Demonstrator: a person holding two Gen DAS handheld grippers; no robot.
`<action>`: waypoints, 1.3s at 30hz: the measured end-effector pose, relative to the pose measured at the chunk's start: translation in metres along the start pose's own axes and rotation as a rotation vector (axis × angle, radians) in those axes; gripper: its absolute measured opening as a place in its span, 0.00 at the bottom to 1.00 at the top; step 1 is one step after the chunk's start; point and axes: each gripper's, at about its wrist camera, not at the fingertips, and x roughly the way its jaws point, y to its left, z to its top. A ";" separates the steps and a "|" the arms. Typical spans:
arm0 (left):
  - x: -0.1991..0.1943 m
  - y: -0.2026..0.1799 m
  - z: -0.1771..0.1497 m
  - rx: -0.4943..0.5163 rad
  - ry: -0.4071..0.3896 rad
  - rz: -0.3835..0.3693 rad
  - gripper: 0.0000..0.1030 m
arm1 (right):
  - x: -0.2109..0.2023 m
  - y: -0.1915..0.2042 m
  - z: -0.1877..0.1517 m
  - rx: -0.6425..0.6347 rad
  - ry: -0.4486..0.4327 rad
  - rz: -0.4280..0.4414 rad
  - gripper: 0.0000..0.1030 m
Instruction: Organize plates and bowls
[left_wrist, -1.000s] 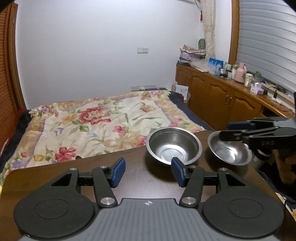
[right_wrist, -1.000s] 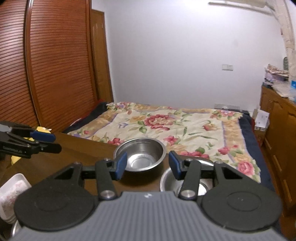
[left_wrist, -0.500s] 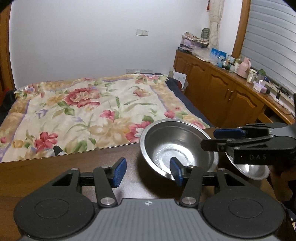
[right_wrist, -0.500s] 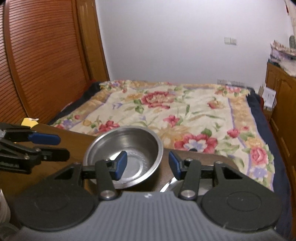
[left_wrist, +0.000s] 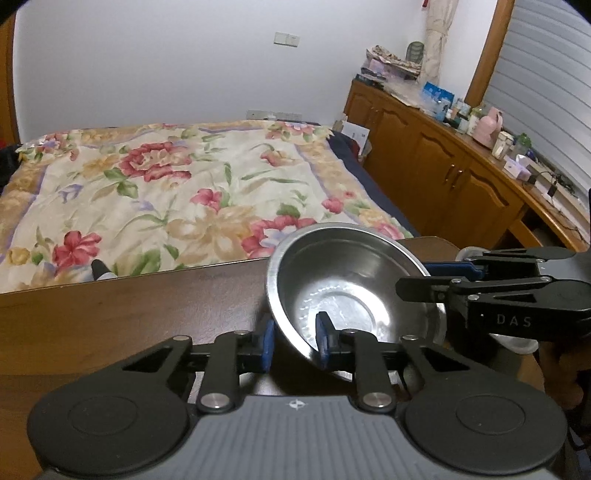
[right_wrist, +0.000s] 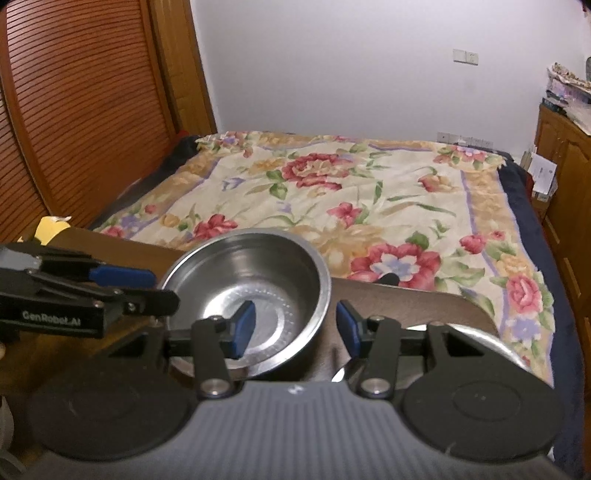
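Steel bowl rim pinched in left gripper jaws, right gripper jaws wide, straddling its opposite rim, table edge near.

Left wrist view: low over dark wooden table, facing floral-quilted bed, close behind round stainless steel bowl. Right wrist view: same low stance from bowl's other side, facing bed. 2 views share bowl, table, bed, white wall.
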 end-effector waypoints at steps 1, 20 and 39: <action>-0.001 0.001 -0.001 -0.001 0.000 0.003 0.23 | 0.000 0.001 -0.001 0.001 0.002 0.004 0.36; -0.064 -0.014 0.004 0.057 -0.080 0.019 0.13 | -0.029 0.005 -0.001 0.086 0.007 0.110 0.12; -0.131 -0.037 -0.021 0.102 -0.163 -0.013 0.13 | -0.103 0.027 -0.005 0.044 -0.113 0.093 0.12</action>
